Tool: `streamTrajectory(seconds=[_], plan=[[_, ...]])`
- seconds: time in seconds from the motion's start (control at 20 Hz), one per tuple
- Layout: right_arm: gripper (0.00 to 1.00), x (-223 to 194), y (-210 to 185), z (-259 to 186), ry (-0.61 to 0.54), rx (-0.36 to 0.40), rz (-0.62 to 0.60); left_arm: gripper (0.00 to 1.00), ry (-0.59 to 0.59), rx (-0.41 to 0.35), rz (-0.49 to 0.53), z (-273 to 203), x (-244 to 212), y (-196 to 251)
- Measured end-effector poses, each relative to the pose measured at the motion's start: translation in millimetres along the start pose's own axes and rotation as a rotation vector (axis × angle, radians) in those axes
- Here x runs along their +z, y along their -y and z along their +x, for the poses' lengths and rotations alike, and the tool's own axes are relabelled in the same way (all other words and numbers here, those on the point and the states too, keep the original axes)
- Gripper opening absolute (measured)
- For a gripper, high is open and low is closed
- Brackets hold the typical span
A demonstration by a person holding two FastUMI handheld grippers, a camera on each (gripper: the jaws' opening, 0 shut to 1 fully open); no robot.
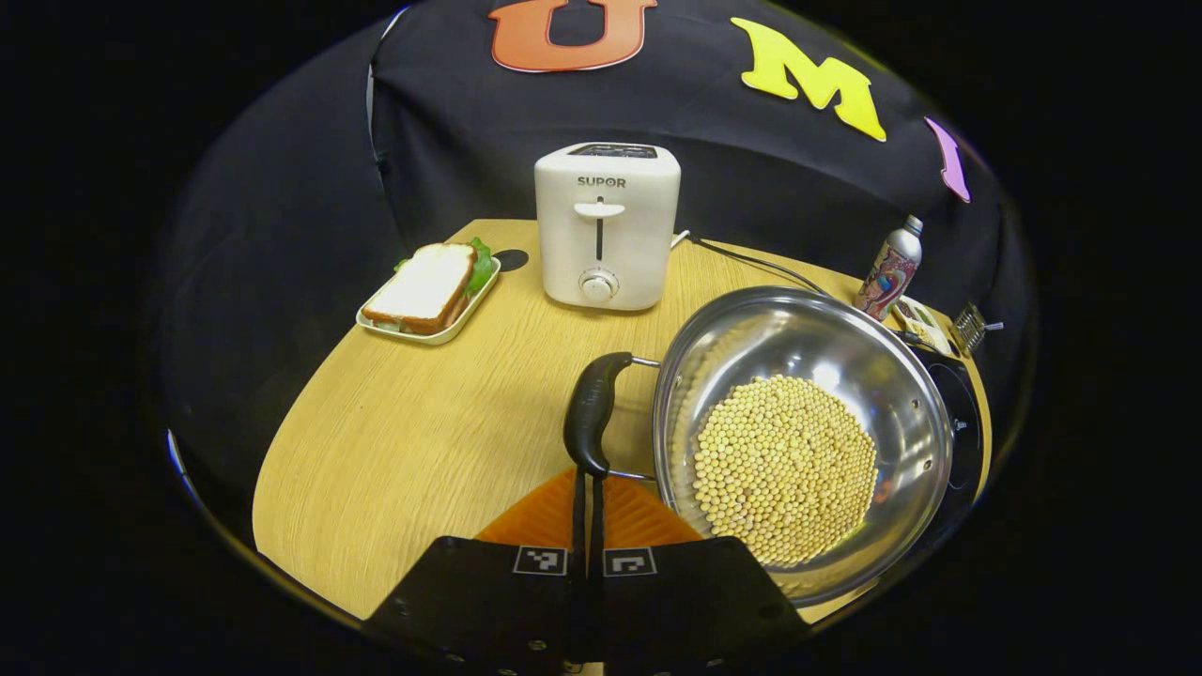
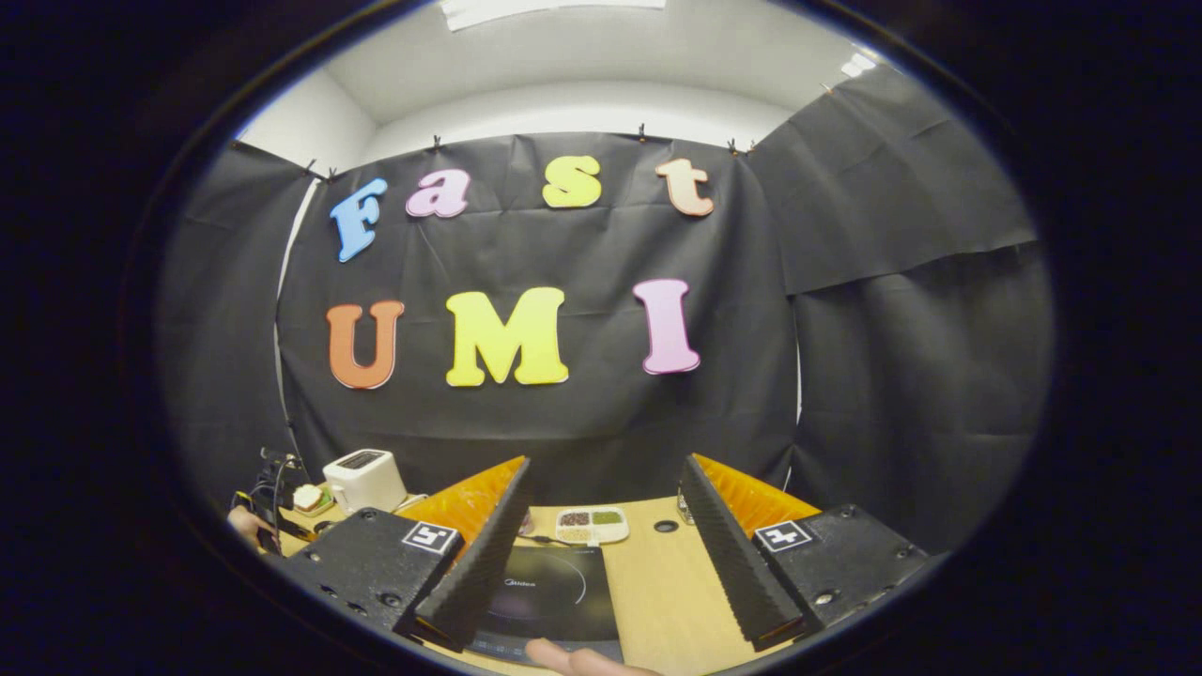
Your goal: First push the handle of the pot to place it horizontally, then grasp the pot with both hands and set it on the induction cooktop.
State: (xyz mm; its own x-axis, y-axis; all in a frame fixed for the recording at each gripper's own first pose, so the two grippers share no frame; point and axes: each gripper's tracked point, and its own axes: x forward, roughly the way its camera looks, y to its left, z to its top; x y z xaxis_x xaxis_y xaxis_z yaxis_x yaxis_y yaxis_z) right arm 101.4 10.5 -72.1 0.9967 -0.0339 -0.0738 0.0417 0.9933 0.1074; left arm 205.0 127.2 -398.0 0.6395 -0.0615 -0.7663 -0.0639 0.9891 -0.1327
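Note:
A steel pot point(image 1: 845, 347) holding yellow beans sits on the wooden table point(image 1: 376, 441) at the right. Its black loop handle point(image 1: 592, 408) lies along the left rim on two wire arms. My left gripper point(image 1: 587, 481) is shut, with nothing between its fingers, and its tips touch the handle's near end. A black part point(image 1: 967, 422) shows past the pot's right rim. My right gripper point(image 2: 606, 462) is held high and wide open over the black induction cooktop point(image 2: 554, 587). A person's fingertip point(image 2: 577, 662) shows at the cooktop's near edge.
A white toaster point(image 1: 606, 225) stands at the back with its cable point(image 1: 751, 258) running right. A sandwich tray point(image 1: 427, 291) lies left of it. A printed bottle point(image 1: 890, 268) stands behind the pot. A compartment tray of grains point(image 2: 592, 526) sits beyond the cooktop.

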Motion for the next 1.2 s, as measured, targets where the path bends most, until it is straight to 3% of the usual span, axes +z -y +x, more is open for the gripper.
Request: streamTrajectory(seconds=[0.15,0.2,0.25,0.3,0.35,0.4,0.45,0.55,0.7,0.75,0.8,0.85,0.9,0.95,1.2], plan=[[0.96,-3.0,-5.1,-0.4,-0.009,-0.001,0.018,0.00,0.020,-0.018,-0.018,-5.9,0.1,-2.7],[0.96,-5.5,-7.7,-0.2,-0.011,-0.003,0.019,0.13,0.025,-0.024,-0.028,-8.8,-0.5,-4.3],[0.96,-7.3,-9.7,-0.1,-0.013,-0.006,0.016,0.00,0.039,-0.043,-0.035,-14.3,-0.4,-2.7],[0.96,-11.5,-13.0,-0.2,-0.018,-0.007,0.012,0.01,0.054,-0.051,-0.039,-19.1,-0.5,-4.1],[1.00,-15.1,-16.7,0.4,-0.023,-0.005,0.008,0.04,0.060,-0.041,-0.036,-22.8,-2.8,-9.4],[0.96,-21.2,-20.3,1.1,-0.031,-0.003,0.003,0.21,0.075,-0.018,-0.022,-30.5,-4.3,-17.0],[1.00,-25.6,-23.2,1.6,-0.041,-0.002,0.001,0.12,0.091,0.003,-0.004,-38.1,-4.9,-23.2],[0.96,-35.4,-29.8,3.4,-0.061,0.002,0.002,0.20,0.135,0.005,0.008,-56.2,-1.9,-26.1],[0.96,-50.0,-42.2,10.1,-0.095,0.012,0.009,0.31,0.222,-0.060,0.001,-92.2,10.8,-12.0],[0.96,-54.3,-46.2,12.0,-0.105,0.016,0.005,0.31,0.248,-0.072,0.013,-100.8,13.9,-10.0],[0.96,-56.8,-49.9,14.2,-0.110,0.019,-0.002,0.52,0.267,-0.075,0.023,-108.5,16.5,-7.8],[0.96,-59.9,-54.6,16.4,-0.113,0.023,-0.011,0.89,0.281,-0.066,0.031,-114.4,19.2,-5.9],[0.96,-64.1,-59.8,18.1,-0.120,0.025,-0.020,0.80,0.291,-0.069,0.036,-119.4,24.4,-2.5],[0.96,-67.3,-64.4,19.2,-0.129,0.029,-0.026,0.98,0.307,-0.077,0.036,-129.7,24.8,1.9],[0.96,-89.6,-88.3,33.5,-0.163,0.030,-0.072,0.96,0.375,-0.090,0.032,-153.4,44.4,11.4]])
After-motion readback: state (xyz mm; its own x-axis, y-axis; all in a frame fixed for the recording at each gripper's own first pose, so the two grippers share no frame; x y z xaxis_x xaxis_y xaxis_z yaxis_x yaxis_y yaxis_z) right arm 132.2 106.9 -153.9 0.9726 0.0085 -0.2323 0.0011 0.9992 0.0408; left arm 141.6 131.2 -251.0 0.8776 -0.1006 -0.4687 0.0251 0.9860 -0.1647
